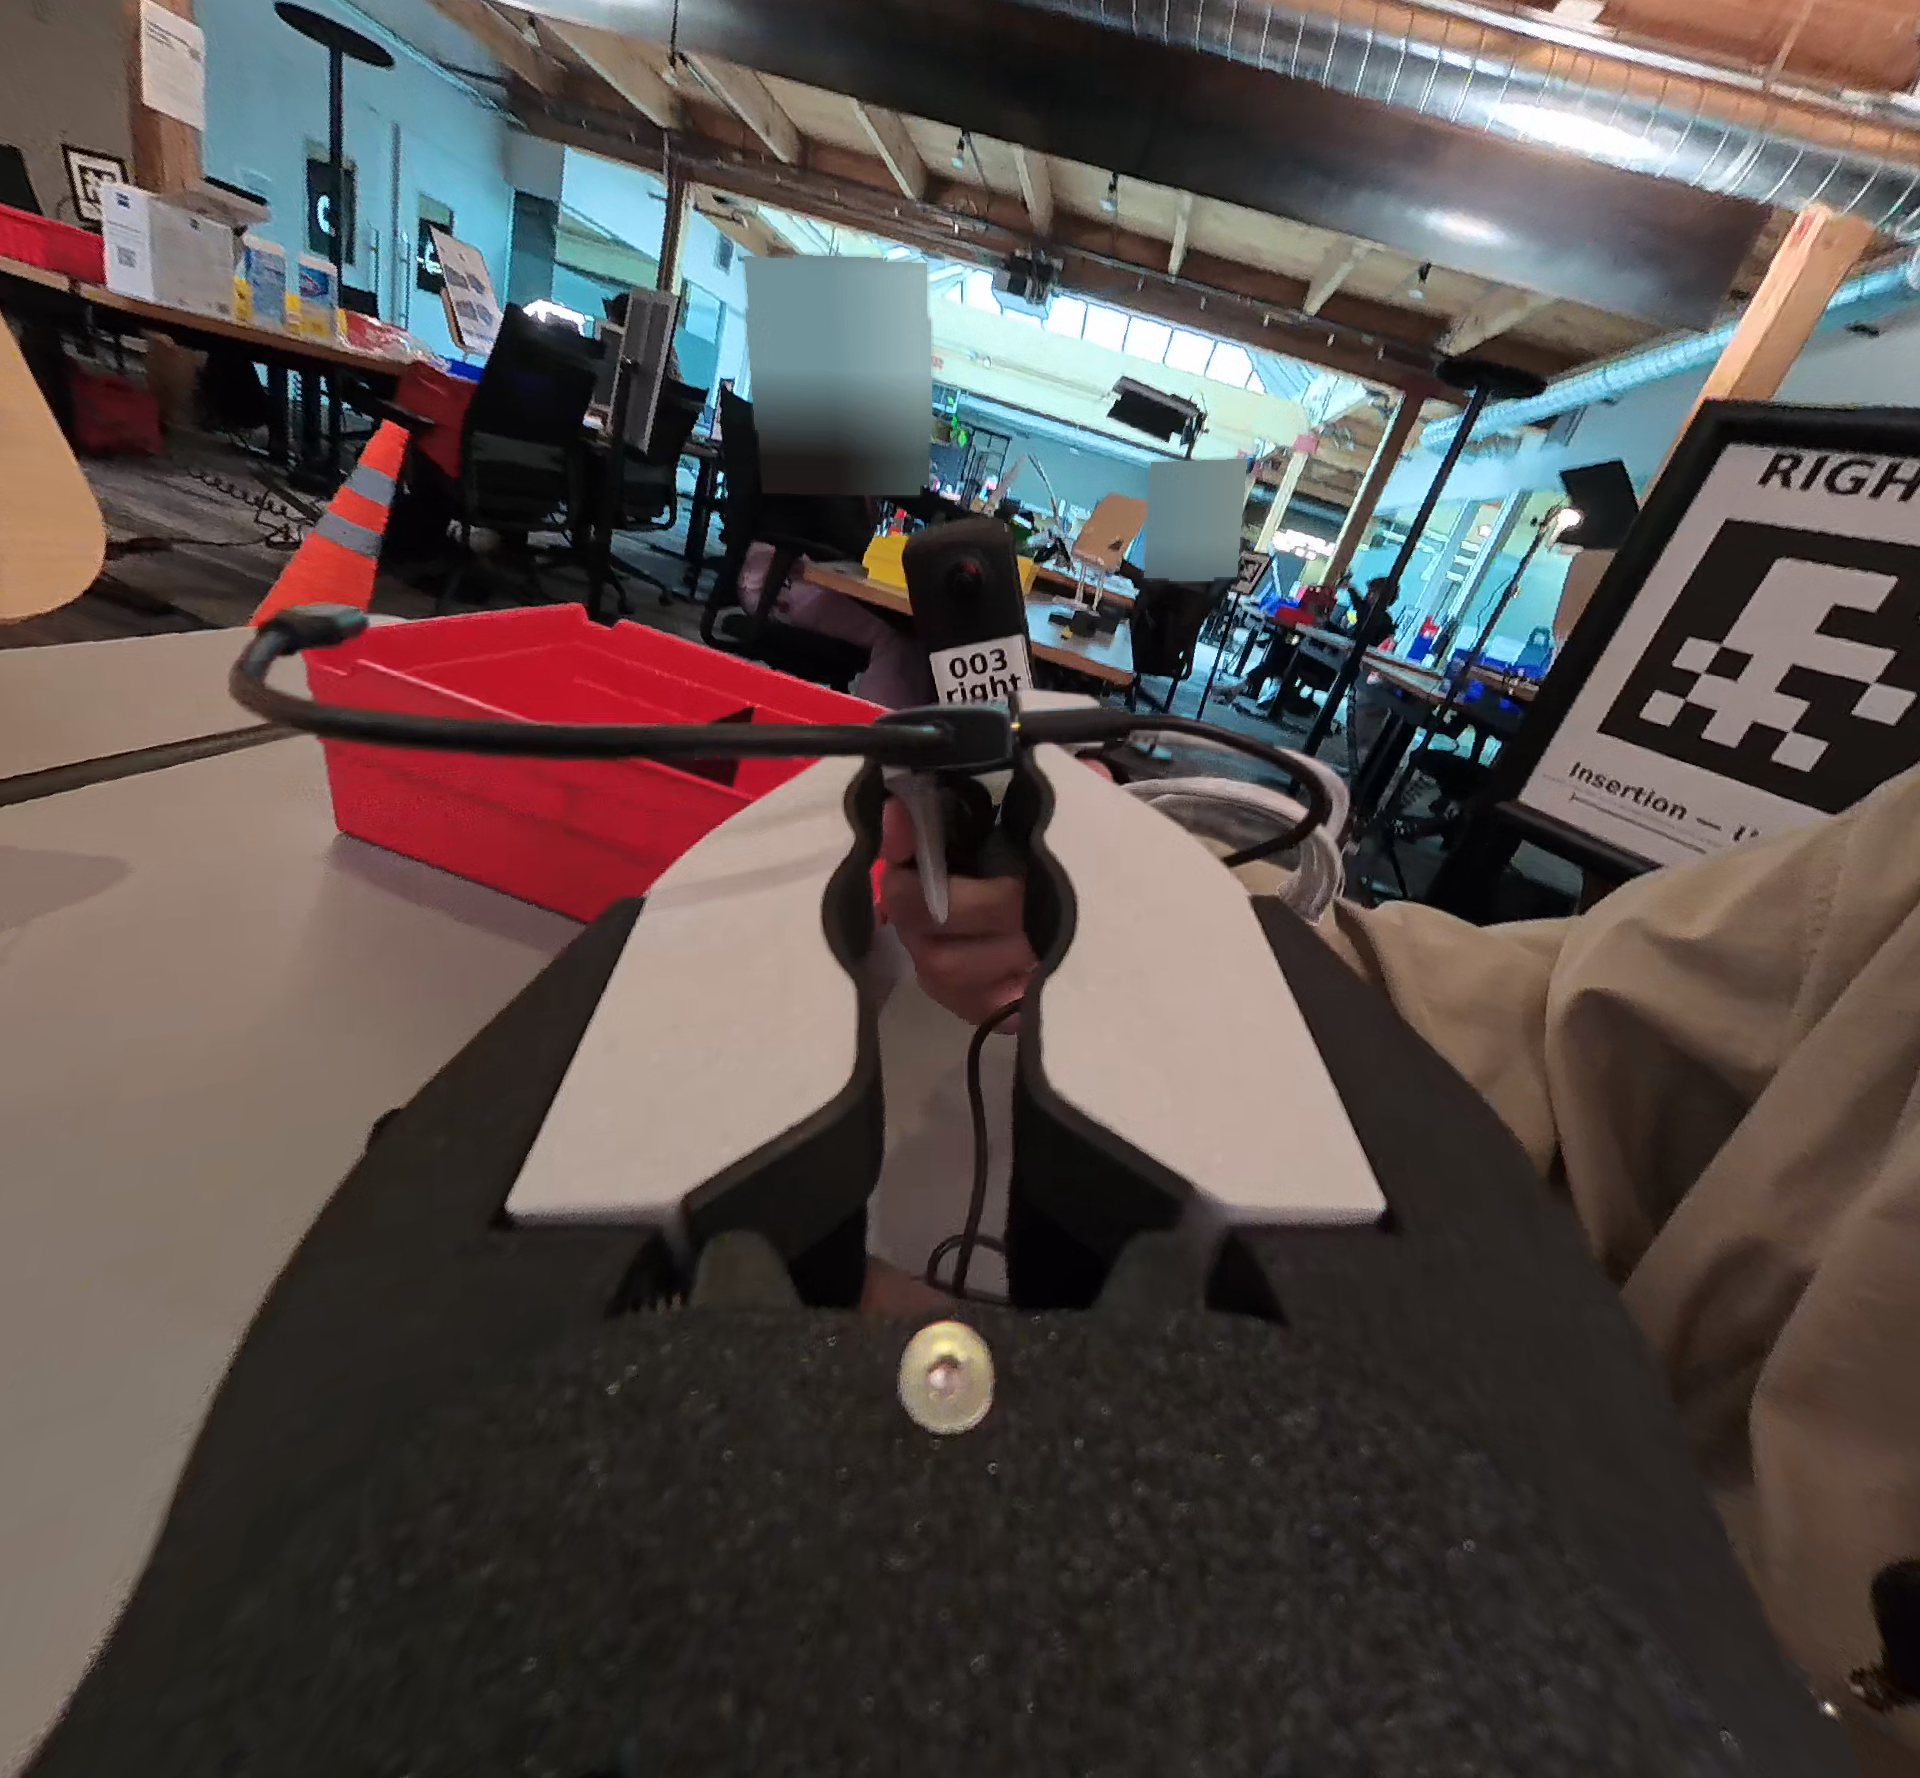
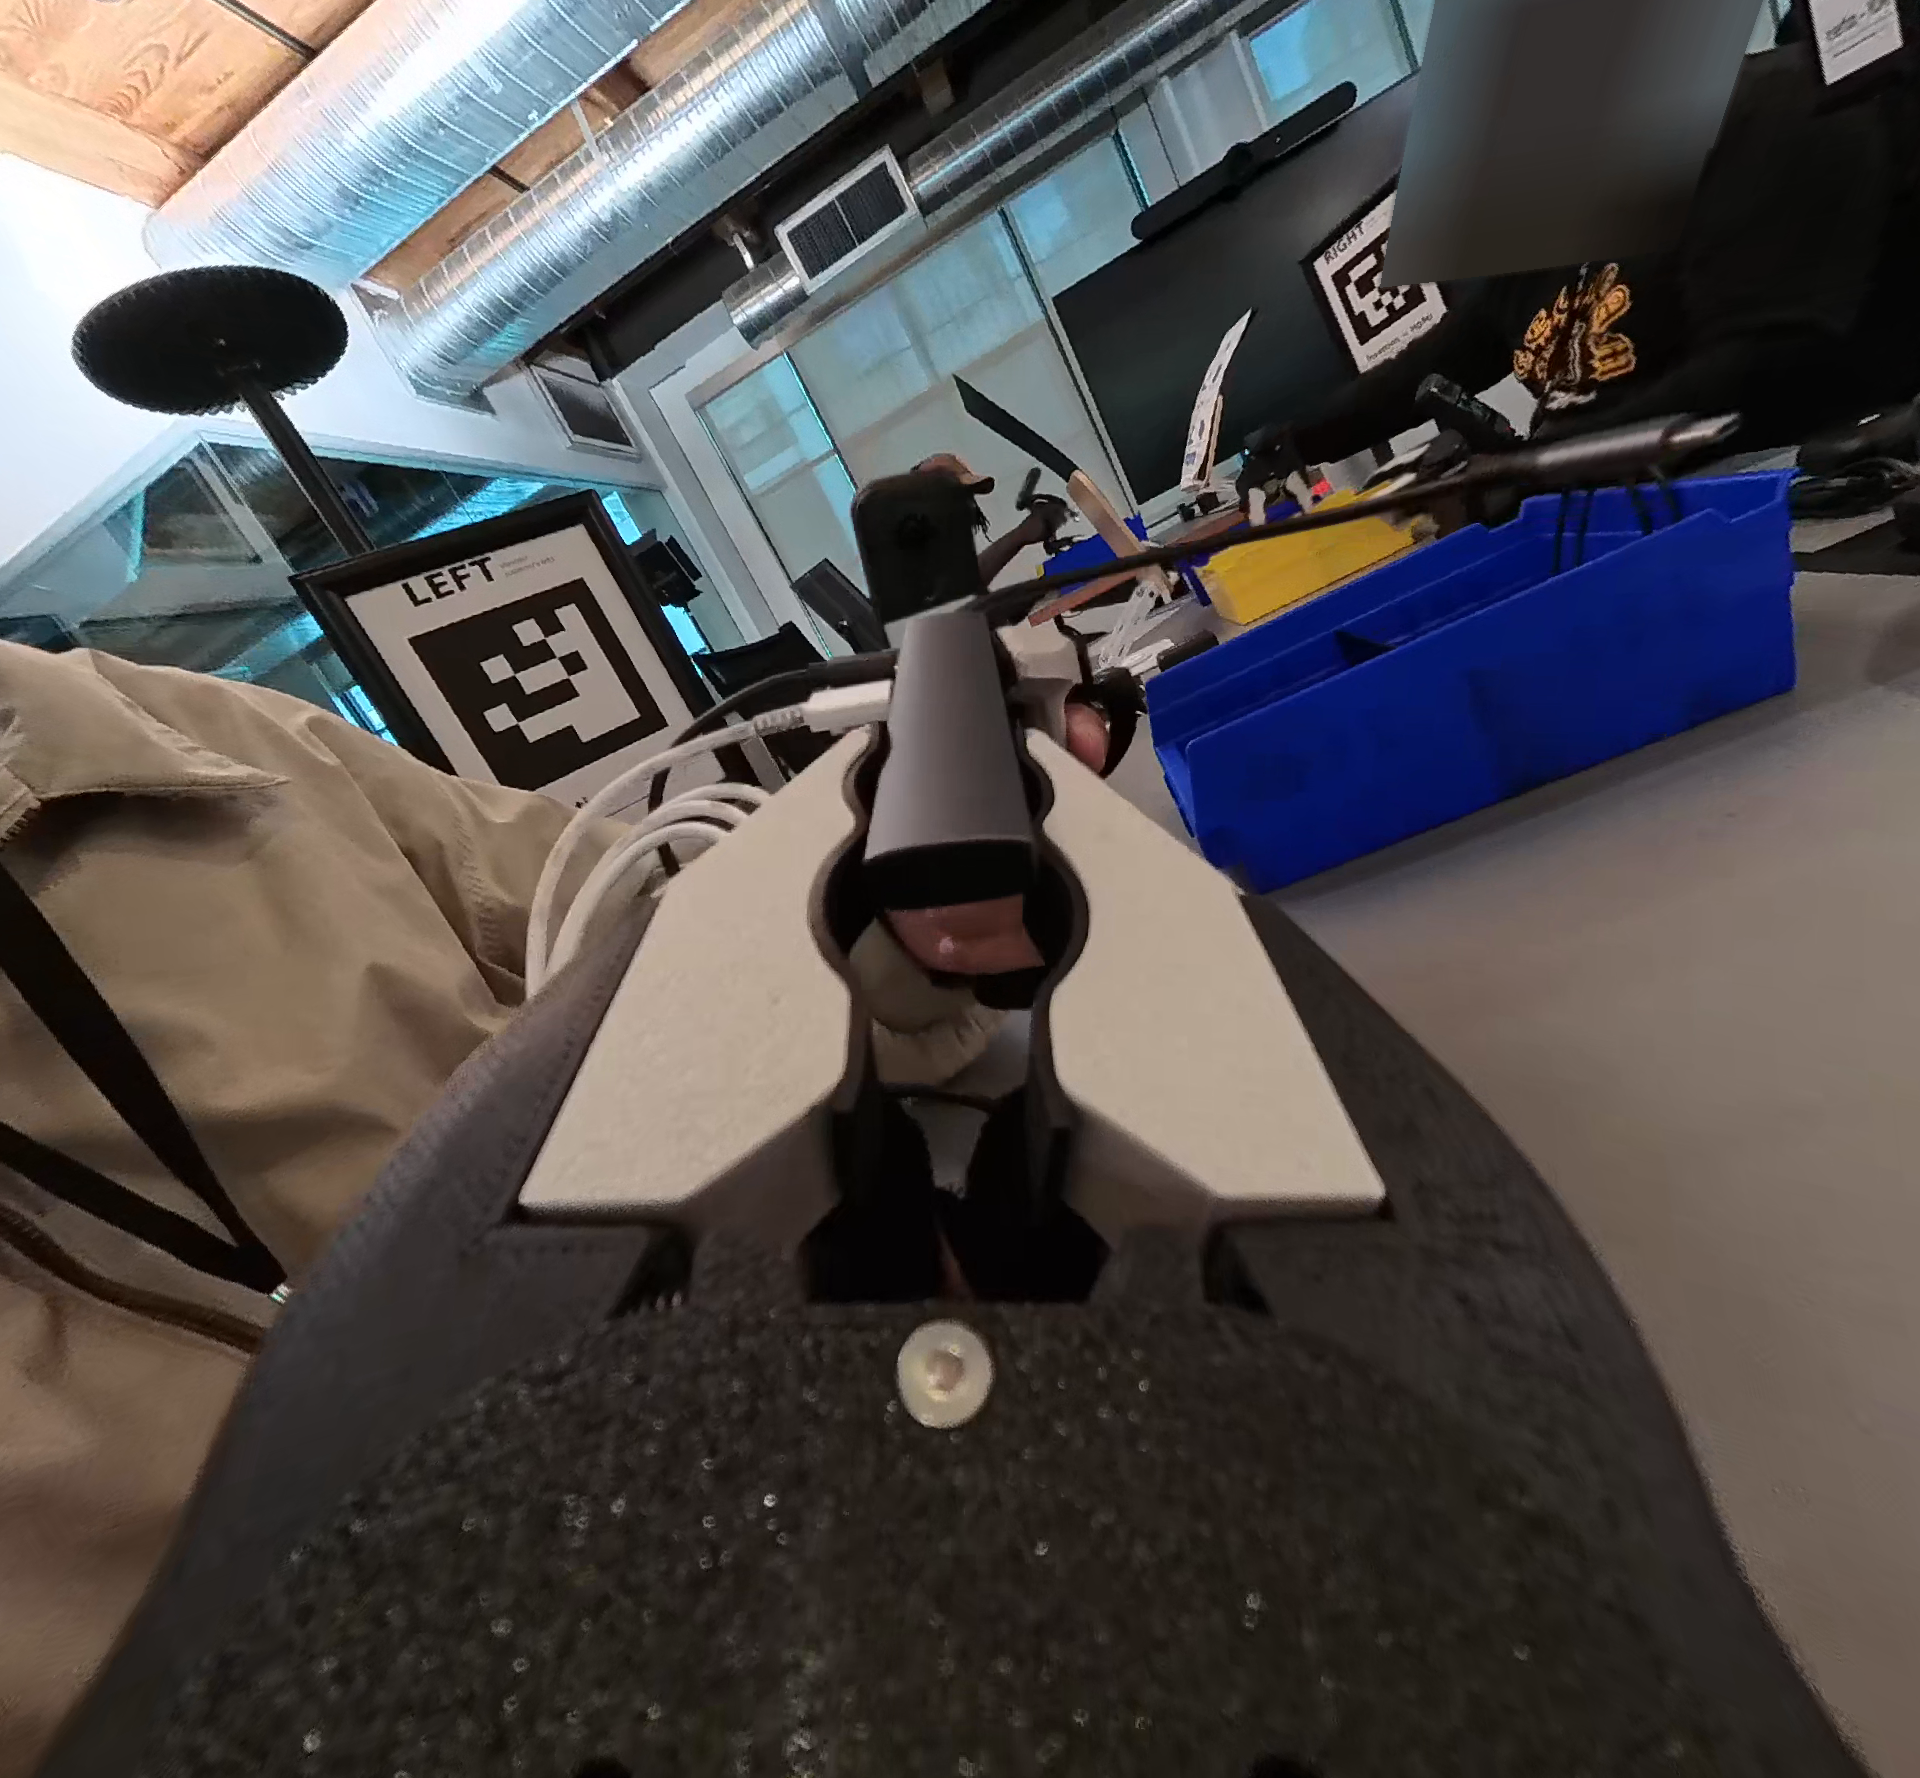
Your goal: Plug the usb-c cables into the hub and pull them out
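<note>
Closest to my right lens, the right tongs (image 2: 951, 793) are closed on the hub (image 2: 943, 741), a slim grey bar standing up out of the gap with its lower end wedged between the white fingers (image 2: 1164, 980). I judge it is held upright like that so its side ports face the other hand. A white cable (image 2: 665, 793) runs off the hub's left side and loops down by my beige sleeve (image 2: 208, 897).

Across from it, the left tongs (image 1: 951, 762) are pinched nearly shut on the black usb-c cable (image 1: 582, 739), gripping just behind its plug (image 1: 977, 736) at the very fingertips. Gripping that close to the plug keeps it stiff for pushing. The slack arcs away to the left over the red bin (image 1: 540, 741) and ends in a free connector (image 1: 312, 629) hanging in the air. In the right view the same black line crosses behind the hub and out over the blue bin (image 2: 1475, 689).

Whether the plug is seated in a port I cannot tell; the fingers hide the joint. Both tools are lifted above the grey desk (image 1: 156, 1001), facing each other, so that one can brace while the other pushes or pulls. A marker board (image 1: 1766, 648) stands at the desk's edge.
</note>
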Demonstrator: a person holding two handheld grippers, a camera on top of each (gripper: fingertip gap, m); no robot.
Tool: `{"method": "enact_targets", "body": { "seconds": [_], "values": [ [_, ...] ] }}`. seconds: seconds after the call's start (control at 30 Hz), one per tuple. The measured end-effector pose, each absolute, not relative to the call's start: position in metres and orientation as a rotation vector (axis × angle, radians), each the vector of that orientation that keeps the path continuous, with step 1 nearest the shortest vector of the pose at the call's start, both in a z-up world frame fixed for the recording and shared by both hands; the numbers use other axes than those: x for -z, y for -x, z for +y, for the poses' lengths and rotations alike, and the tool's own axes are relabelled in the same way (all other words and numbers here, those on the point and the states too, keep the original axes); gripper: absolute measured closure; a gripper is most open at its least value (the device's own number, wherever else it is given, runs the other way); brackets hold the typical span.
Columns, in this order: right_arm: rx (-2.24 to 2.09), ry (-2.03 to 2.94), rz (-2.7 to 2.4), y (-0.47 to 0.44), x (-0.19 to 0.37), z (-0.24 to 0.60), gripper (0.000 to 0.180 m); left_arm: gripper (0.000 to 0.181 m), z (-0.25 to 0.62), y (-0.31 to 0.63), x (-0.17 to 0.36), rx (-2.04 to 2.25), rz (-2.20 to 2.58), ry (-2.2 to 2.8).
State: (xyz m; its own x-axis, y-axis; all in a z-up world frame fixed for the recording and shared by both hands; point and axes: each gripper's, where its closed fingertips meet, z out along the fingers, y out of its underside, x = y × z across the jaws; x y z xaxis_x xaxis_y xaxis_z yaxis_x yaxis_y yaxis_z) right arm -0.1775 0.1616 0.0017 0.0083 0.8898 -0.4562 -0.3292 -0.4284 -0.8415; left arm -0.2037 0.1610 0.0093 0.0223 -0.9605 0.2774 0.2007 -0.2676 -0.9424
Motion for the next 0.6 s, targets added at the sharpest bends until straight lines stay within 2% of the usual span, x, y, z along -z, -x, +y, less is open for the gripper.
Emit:
{"method": "enact_targets", "body": {
  "seconds": [0.13,0.6],
  "values": [
    [-1.608,1.309,-0.633,0.175,-0.002,0.162,0.157,0.158,0.164,0.209,-0.018,1.522,0.779,1.231],
    [-1.620,1.312,-0.611,0.176,-0.001,0.165,0.157,0.157,0.163,0.208,-0.008,1.418,0.886,1.236]
  ]
}}
